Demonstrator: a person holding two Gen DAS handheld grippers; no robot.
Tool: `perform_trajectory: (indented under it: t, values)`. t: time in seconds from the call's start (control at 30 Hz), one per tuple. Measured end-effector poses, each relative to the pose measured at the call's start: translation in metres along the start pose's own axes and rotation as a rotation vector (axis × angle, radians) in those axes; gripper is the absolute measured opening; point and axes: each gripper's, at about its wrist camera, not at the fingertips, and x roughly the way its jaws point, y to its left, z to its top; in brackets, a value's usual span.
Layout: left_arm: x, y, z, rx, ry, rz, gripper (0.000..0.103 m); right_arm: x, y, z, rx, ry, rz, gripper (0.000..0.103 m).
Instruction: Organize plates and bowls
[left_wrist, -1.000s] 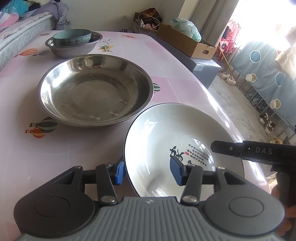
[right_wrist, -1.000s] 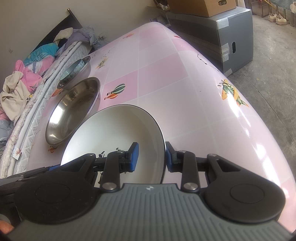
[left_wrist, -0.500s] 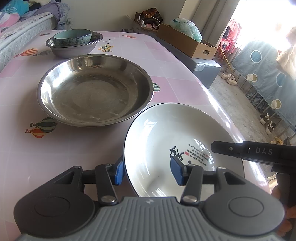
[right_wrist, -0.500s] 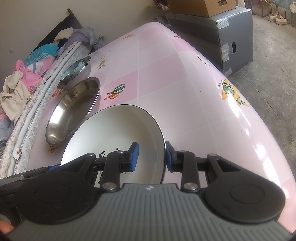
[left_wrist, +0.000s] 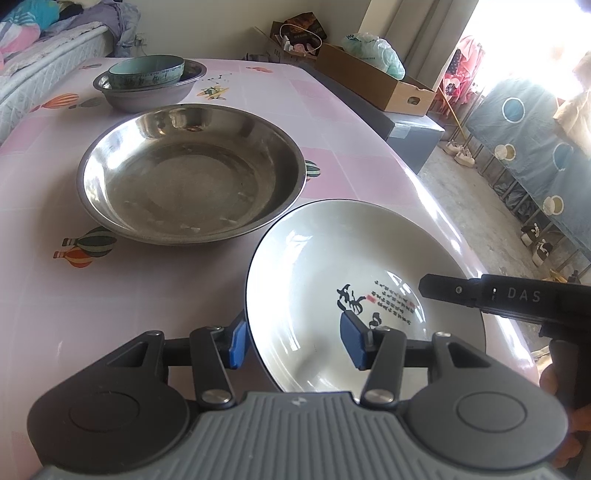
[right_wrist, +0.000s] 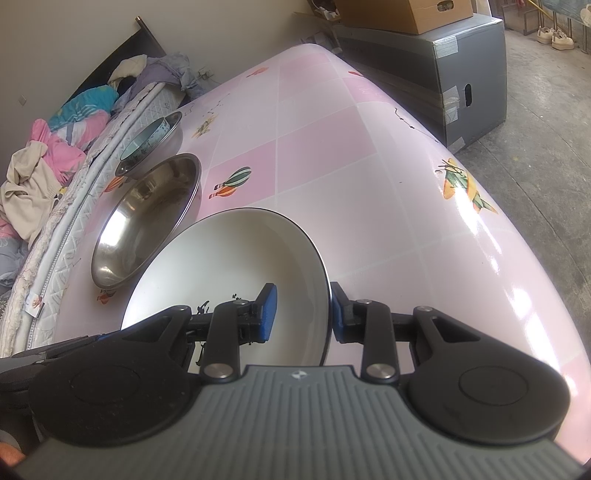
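Note:
A white bowl (left_wrist: 343, 258) with black writing and a dark rim sits on the pink table, near its front right edge; it also shows in the right wrist view (right_wrist: 229, 266). My left gripper (left_wrist: 293, 341) is open and straddles the bowl's left rim, one pad outside, one inside. My right gripper (right_wrist: 301, 314) is open and straddles the bowl's right rim the same way. Behind stands a large steel basin (left_wrist: 192, 170). Farther back a teal bowl (left_wrist: 147, 72) sits inside a smaller steel bowl (left_wrist: 147, 96).
The table edge (left_wrist: 461, 236) runs close to the right of the white bowl, with floor below. A grey cabinet (right_wrist: 443, 74) with a cardboard box stands beyond the far right side. A bed with clothes (right_wrist: 48, 155) runs along the left side.

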Motion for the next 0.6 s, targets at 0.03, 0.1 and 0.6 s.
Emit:
perform_trajectory:
  t: [0.03, 0.1, 0.6]
  values:
    - [-0.0003, -0.0002, -0.0007, -0.001, 0.0, 0.0, 0.052, 0.0, 0.0, 0.0, 0.0, 0.0, 0.0, 0.029]
    - [-0.0008, -0.0006, -0.0018, -0.002, 0.003, 0.0, 0.052, 0.0, 0.0, -0.0001, 0.0, 0.0, 0.0, 0.029]
    - [-0.004, -0.0078, -0.0094, 0.05, -0.017, 0.063, 0.039, -0.0049, -0.0011, -0.0022, -0.001, -0.01, -0.004, 0.029]
